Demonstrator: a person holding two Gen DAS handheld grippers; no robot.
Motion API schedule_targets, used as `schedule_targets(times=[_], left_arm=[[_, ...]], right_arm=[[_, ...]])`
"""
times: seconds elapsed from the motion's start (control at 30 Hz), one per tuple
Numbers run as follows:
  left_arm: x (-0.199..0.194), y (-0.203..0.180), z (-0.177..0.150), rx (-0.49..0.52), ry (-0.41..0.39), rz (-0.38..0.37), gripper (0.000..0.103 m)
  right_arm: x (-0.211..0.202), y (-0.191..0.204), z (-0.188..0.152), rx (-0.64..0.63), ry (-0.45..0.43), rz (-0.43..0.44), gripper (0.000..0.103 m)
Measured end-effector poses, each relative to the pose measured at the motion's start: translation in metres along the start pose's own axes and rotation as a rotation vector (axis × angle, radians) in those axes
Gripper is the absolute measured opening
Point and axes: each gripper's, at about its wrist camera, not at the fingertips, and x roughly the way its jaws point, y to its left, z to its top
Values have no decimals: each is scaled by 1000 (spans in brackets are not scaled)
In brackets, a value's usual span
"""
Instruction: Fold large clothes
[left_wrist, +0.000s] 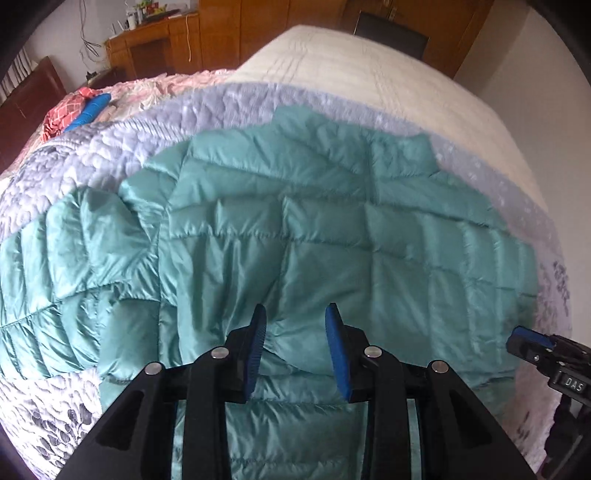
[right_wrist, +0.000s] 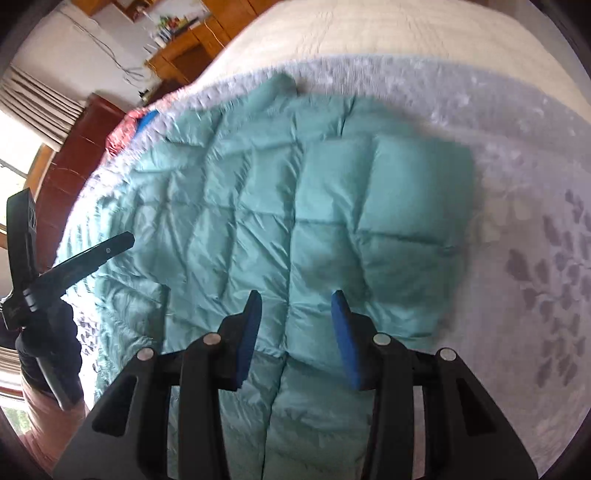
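My left gripper (left_wrist: 295, 314) is hovering with jaws apart over the teal quilted jacket (left_wrist: 295, 221), which is lying spread on the lilac blanket (left_wrist: 147, 125); my right gripper (left_wrist: 524, 338) is peeking in beside the jacket's edge.

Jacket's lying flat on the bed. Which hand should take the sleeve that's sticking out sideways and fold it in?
Probably left. The sleeve spreads out on the left side of the jacket, nearer the open left gripper. The open right gripper hovers over the opposite end.

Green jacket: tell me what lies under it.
The green jacket lies spread on a pale lilac flowered quilt, which shows all around it. Beyond is a cream bedcover. The quilt directly beneath the jacket is covered.
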Motion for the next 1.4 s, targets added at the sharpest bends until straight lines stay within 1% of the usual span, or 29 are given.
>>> schedule_targets(times=[0.07,0.17,0.33,0.43,0.53,0.57,0.63,0.67,0.7,0.73,0.83,0.93,1.0,1.07,1.1,1.17,1.2,1.3,1.4], left_arm=[[10,1,-6,1,27,5,33],[23,6,-8,-6,41,-25,34],[31,5,-10,15,31,-34,34],[36,4,-8,11,33,-42,34],[28,4,-8,-10,41,-57,33],[20,14,-8,-20,37,-57,33],[-6,34,-11,-40,-13,-56,38],[-17,48,-12,-55,-35,-60,47],[-29,60,-15,-75,-58,-60,54],[-42,76,-19,-97,-80,-44,56],[-68,125,-34,-172,-107,31,60],[-91,192,-58,-299,-113,140,61],[-107,239,-81,-401,-117,230,61],[-121,287,-106,-518,-115,300,61],[-127,309,-118,-575,-117,319,61],[-136,346,-139,-672,-118,338,61],[-139,362,-147,-717,-127,328,61],[-145,403,-166,-822,-169,278,61],[-146,427,-172,-889,-210,228,61]], right_arm=[[14,-3,-1,15,24,-9,38],[25,-8,-2,27,36,-9,38],[33,-15,-2,49,38,3,38],[33,-16,-1,57,42,1,38],[21,-11,-1,72,27,-4,39],[13,-7,0,71,10,2,40],[-5,1,-2,57,-35,15,42],[-14,6,-4,47,-50,10,44],[-21,12,-6,35,-57,-6,45],[-25,15,-7,29,-60,-16,45],[-35,25,-11,19,-56,-39,45],[-39,29,-13,15,-57,-44,45],[-35,34,-12,12,-52,-52,45],[-31,38,-12,10,-47,-64,45],[-27,39,-11,11,-41,-68,45],[-21,41,-9,17,-27,-77,45],[-18,41,-8,18,-22,-83,45],[-8,42,-5,13,-8,-108,45],[-1,42,-4,15,8,-140,45]])
